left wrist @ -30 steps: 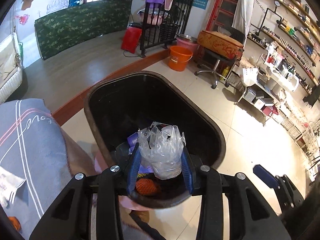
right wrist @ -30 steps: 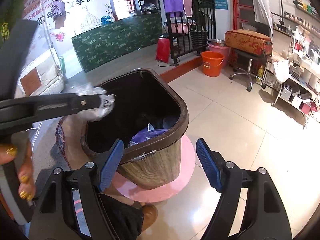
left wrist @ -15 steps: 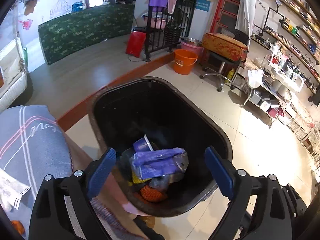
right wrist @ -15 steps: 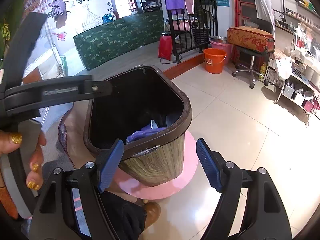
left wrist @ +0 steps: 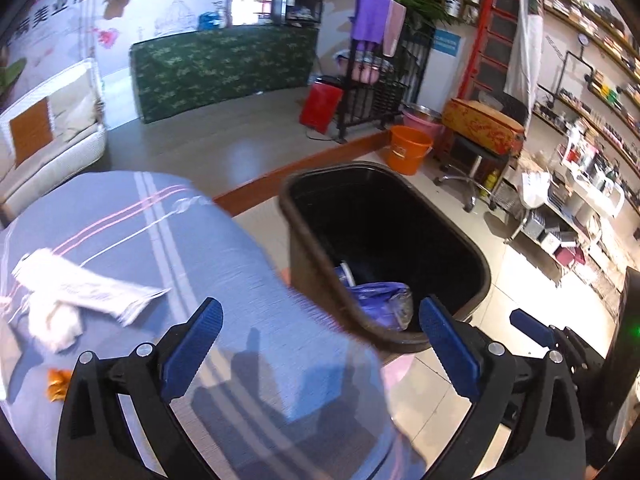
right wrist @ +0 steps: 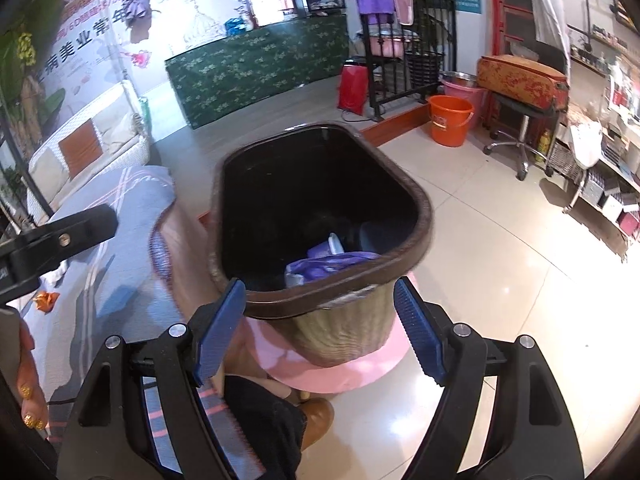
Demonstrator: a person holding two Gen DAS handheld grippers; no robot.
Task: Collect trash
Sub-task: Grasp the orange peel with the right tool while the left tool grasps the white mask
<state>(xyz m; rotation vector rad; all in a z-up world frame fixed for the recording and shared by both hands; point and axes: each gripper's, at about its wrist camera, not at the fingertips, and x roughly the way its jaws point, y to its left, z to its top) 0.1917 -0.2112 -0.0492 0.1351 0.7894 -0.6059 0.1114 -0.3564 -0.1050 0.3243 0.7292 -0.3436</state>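
Left gripper (left wrist: pixel 320 344): fingers being held wide apart, nothing gripped, above the blue-grey cloth (left wrist: pixel 224 264). Right gripper (right wrist: pixel 320 328): likewise spread and empty, before the trash bin (right wrist: pixel 416 256). White wrapper (left wrist: pixel 84 288), crumpled tissue (left wrist: pixel 52 320) and orange scrap (left wrist: pixel 56 384) are lying near the cloth's left edge.

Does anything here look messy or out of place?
Yes. A crumpled white wrapper, a white wad and an orange scrap lie loose on the blue cloth instead of in the bin.
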